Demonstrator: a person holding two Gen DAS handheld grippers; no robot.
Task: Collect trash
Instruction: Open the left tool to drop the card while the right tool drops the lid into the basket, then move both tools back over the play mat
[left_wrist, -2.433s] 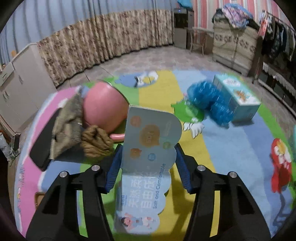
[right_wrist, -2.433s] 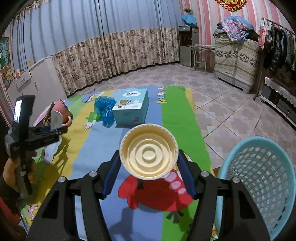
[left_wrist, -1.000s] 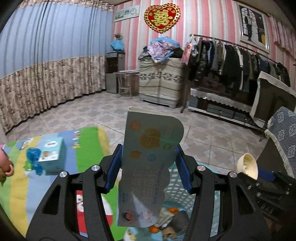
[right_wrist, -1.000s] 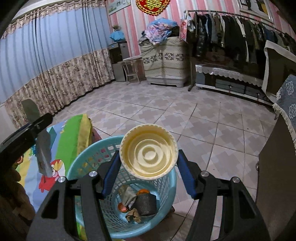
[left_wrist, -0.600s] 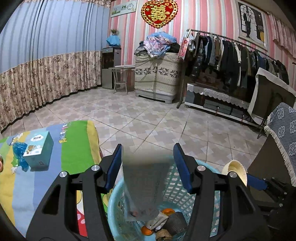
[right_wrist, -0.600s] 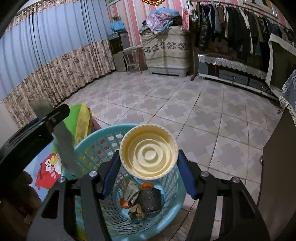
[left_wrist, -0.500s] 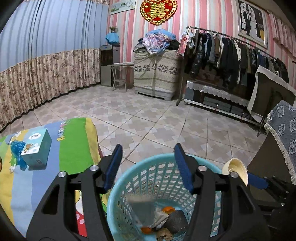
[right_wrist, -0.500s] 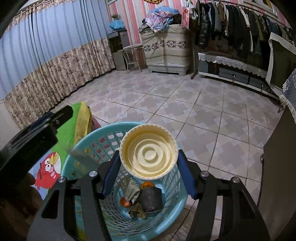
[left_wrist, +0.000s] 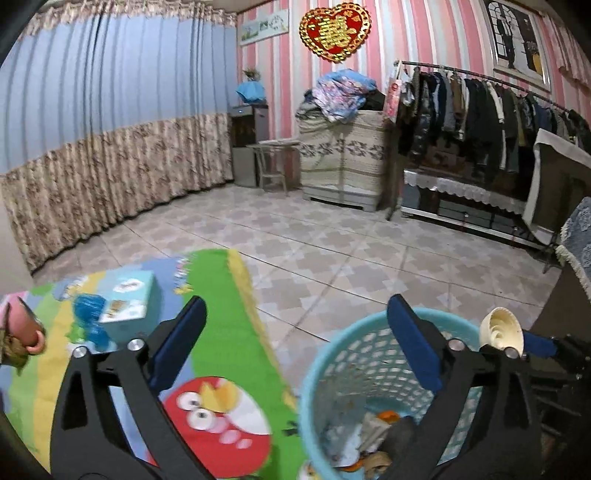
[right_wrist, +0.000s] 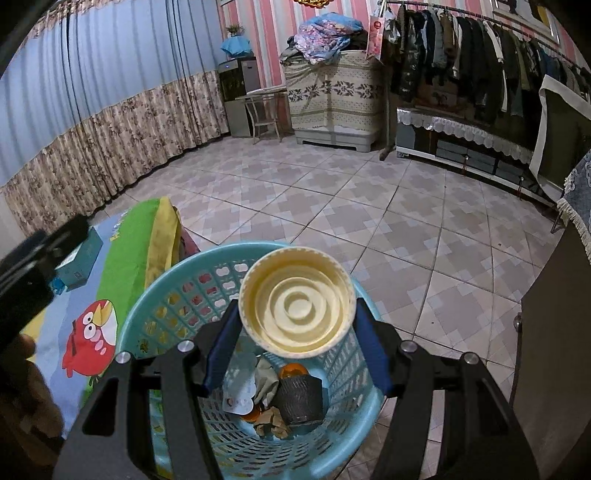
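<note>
My left gripper (left_wrist: 295, 314) hangs over the left rim of the turquoise basket (left_wrist: 354, 332); its jaws are opening wide and nothing is between them. The white card pack (right_wrist: 238, 400) lies inside the basket (right_wrist: 147, 306) among a dark cup, orange lids and crumpled paper. My right gripper (right_wrist: 296, 314) is shut on a cream paper cup (right_wrist: 297, 319), bottom towards the camera, straight above the basket's mouth. That cup (left_wrist: 501, 332) also shows in the left wrist view, over the basket's right rim. The left gripper's dark body (right_wrist: 37, 258) is blurred at the left edge of the right wrist view.
A colourful play mat (left_wrist: 221, 314) with a red bird lies left of the basket. On it sit a teal box (left_wrist: 127, 295), a blue bag (left_wrist: 88, 314) and a pink cup (left_wrist: 22, 325). Tiled floor (right_wrist: 369, 206) stretches beyond; a dark cabinet (right_wrist: 554, 332) stands right.
The left gripper let go of the card pack, which dropped into the basket, and its jaws spread wide. The right gripper kept the cup and sank a little over the basket.
</note>
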